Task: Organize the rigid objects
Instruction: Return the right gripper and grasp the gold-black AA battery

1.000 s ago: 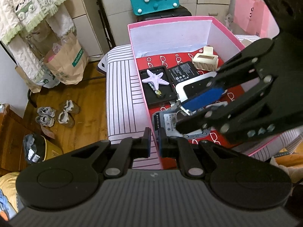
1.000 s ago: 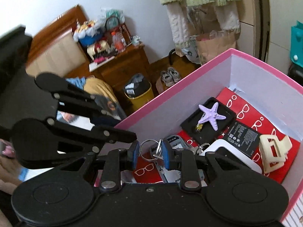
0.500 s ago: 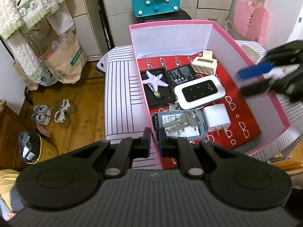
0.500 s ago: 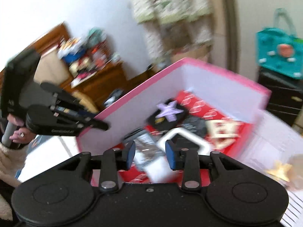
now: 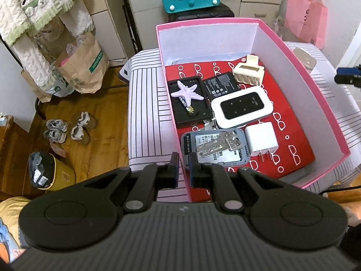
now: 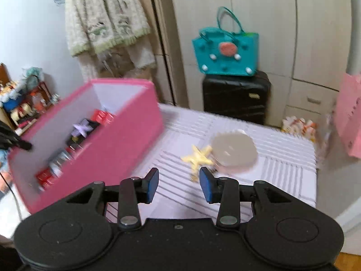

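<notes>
Ahead, yellow star (image 6: 198,157) just beyond opening right claw (image 6: 179,184), untouched

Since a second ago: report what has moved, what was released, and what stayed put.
The right tongs let go of the keys, now lying on the grey device in the pink box, and swung out over the striped cloth toward the yellow starfish, jaws opening and empty. The left tongs stayed shut at the box's near wall; the other contents are unmoved.

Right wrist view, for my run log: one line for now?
right gripper: opening, empty | ahead: yellow plastic starfish | left gripper: shut on pink cardboard box wall
</notes>
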`<state>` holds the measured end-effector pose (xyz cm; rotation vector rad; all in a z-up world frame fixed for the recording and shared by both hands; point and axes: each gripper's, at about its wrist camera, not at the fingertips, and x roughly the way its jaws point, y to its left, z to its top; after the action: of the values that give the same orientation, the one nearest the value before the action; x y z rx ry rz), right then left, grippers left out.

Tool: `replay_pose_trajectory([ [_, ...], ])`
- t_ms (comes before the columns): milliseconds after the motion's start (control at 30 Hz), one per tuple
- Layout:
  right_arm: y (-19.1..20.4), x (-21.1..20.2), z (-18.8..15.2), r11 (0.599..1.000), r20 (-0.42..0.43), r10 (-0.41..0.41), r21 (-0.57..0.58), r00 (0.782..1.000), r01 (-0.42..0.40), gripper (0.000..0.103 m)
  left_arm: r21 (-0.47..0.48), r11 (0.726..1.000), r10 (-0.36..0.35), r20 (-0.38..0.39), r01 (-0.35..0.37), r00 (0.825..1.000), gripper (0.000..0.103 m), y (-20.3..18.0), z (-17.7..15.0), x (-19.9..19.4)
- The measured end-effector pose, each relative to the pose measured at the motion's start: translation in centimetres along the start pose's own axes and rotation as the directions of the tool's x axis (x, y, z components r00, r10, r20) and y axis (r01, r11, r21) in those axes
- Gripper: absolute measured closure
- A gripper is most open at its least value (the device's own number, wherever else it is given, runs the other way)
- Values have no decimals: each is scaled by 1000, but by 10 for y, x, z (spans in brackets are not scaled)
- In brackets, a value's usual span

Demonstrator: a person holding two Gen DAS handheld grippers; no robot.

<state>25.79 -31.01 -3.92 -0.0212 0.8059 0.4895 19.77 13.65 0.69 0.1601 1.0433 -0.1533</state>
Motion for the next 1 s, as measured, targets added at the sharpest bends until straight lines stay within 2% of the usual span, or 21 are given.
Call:
replay_pose_trajectory([
  [233,-13,32,-22,1000,-41,-24,-11,999,24,54,4,1000,-5,-53,5,999,95,1,9,3],
  [333,-14,45,-24,999,-38,-35,-34,999,34,48,1,1000,-4,-58,4,998,95,0,9,4],
  [533,-14,72,-22,992,-26,-73,-101,997,70,46,-14,1000,-10,-56,9,998,95,2,11,5],
  [1000,-9,98,-11,992,3,-25,-121,1000,25,42,-34,999,-27,-41,26,999,95,5,10,5],
])
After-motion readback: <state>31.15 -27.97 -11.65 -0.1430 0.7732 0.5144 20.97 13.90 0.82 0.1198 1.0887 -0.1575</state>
